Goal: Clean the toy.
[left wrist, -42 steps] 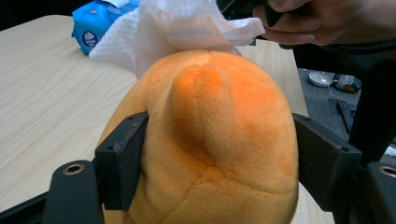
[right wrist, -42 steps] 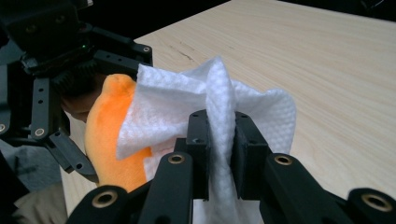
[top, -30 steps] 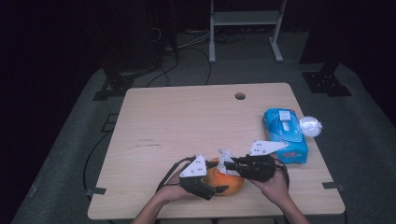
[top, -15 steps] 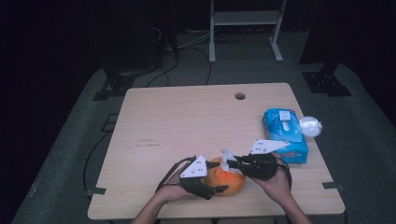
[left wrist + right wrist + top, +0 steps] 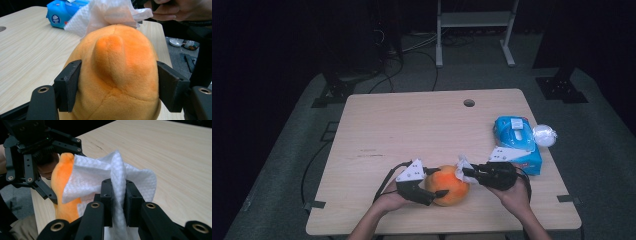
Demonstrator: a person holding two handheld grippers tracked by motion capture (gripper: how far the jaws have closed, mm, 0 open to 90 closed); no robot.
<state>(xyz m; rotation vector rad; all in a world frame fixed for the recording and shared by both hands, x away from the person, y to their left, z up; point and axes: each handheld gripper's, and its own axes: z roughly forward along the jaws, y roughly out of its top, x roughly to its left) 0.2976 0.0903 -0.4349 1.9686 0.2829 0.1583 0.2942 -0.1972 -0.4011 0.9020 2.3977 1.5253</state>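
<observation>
Fingers (image 5: 68, 86) of the left gripper (image 5: 430, 185) pressed on both flanks of the orange plush toy (image 5: 447, 185), having just been closing, the plush bulging between the black pads in the left gripper view. Pinched tight on a white wipe (image 5: 117, 180) between the narrow jaws of the right gripper (image 5: 467, 172). Against the earlier frames, almost unchanged: same spot near the table's (image 5: 412, 125) front edge, right of its middle, both hands hardly shifted, wipe a touch closer onto the top of the toy. Resting low on the tabletop, left hand (image 5: 389, 200) coming in from the front edge, gripper pointing right and level, wrapped around the toy's left side. Reaching leftward from the right, right hand (image 5: 512, 192) gripping its tool level, wipe touching the toy's upper right. Lying toward the table's right edge, blue wipe pack (image 5: 514, 142), with a crumpled white ball (image 5: 544, 135) just beside it at that edge.
</observation>
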